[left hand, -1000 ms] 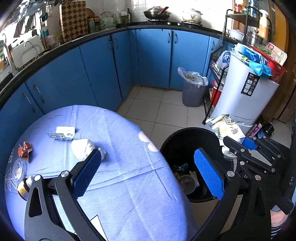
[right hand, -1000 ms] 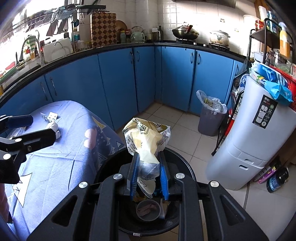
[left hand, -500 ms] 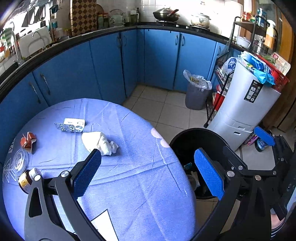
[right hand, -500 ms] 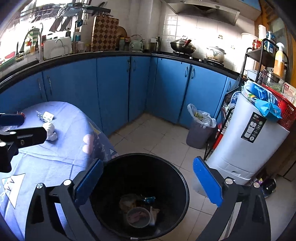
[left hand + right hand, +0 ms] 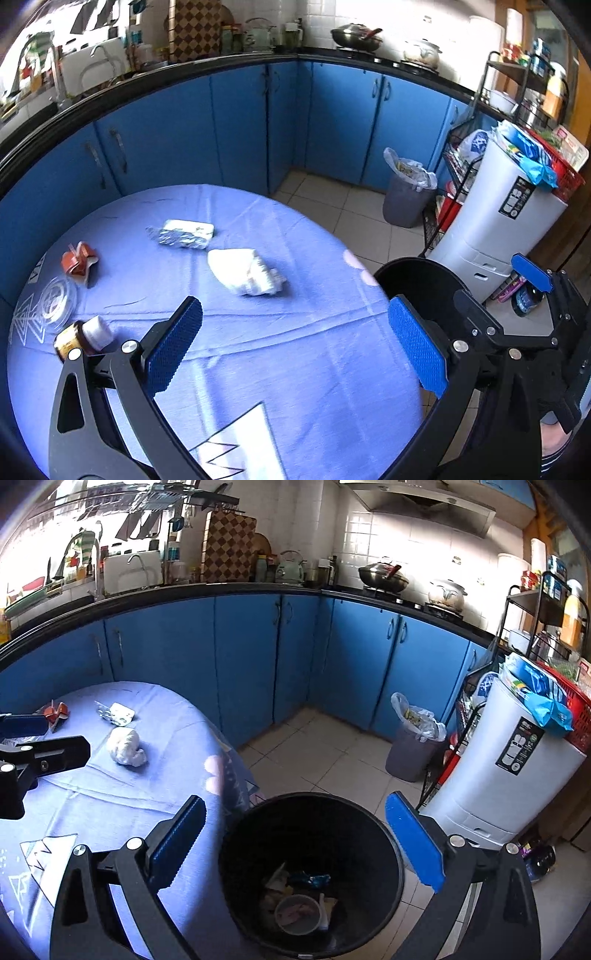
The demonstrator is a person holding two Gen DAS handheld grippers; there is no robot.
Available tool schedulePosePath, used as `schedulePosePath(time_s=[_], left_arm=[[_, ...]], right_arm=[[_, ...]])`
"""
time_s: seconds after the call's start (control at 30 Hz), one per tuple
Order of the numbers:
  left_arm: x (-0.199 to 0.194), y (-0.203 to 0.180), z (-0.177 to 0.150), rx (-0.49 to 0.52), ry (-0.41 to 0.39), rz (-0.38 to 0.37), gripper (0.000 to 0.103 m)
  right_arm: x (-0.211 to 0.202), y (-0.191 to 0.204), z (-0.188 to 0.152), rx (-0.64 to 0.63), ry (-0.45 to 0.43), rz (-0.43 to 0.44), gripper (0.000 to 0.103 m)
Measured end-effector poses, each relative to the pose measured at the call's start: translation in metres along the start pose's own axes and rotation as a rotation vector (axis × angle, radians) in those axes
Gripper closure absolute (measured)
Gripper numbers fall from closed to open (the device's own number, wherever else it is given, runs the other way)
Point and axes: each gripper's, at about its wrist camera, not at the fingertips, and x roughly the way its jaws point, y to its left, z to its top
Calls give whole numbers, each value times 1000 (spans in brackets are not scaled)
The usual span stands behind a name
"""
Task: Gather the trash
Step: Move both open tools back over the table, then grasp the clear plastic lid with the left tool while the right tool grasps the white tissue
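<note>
1. Left wrist view: the left gripper (image 5: 295,345) is seen spread wide above the table (image 5: 314,387), with nothing held between its blue pads (image 5: 173,350) and nothing touched.
2. Ahead of it on the blue cloth, a crumpled white tissue (image 5: 245,271) is seen, with a foil blister pack (image 5: 183,234) just beyond it.
3. Toward the left edge, a red wrapper (image 5: 77,260), a clear plastic lid (image 5: 55,302) and a small brown bottle (image 5: 83,338) lying on its side are seen, well apart from the tissue.
4. The black bin (image 5: 417,291) is seen beside the table's right edge, with the right gripper (image 5: 532,275) over it.
5. Right wrist view: the right gripper (image 5: 295,843) is held wide open and empty above the black bin (image 5: 384,853), in which discarded wrappers and a small cup are lying.
6. The tissue (image 5: 125,751) and blister pack (image 5: 116,713) are seen on the table (image 5: 110,812) to the left; blue cabinets (image 5: 243,653), a tiled floor (image 5: 325,753) and a lined grey bin (image 5: 413,749) are seen behind.
</note>
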Motion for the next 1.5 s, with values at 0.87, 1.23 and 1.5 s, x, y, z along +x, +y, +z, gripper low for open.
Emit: schedulePosePath(time_s=[0.87,1.23,1.5], left_arm=[[-22,233,-72,-323,71,256,4],[8,288,-44,-296,133,262,4],[41,304,-32,-310,171,198,4]], right_arm=[[33,190,27,-210,30,225,8],[70,210,47,-155,78,189,8],[94,198,50,-100,127,184,8]])
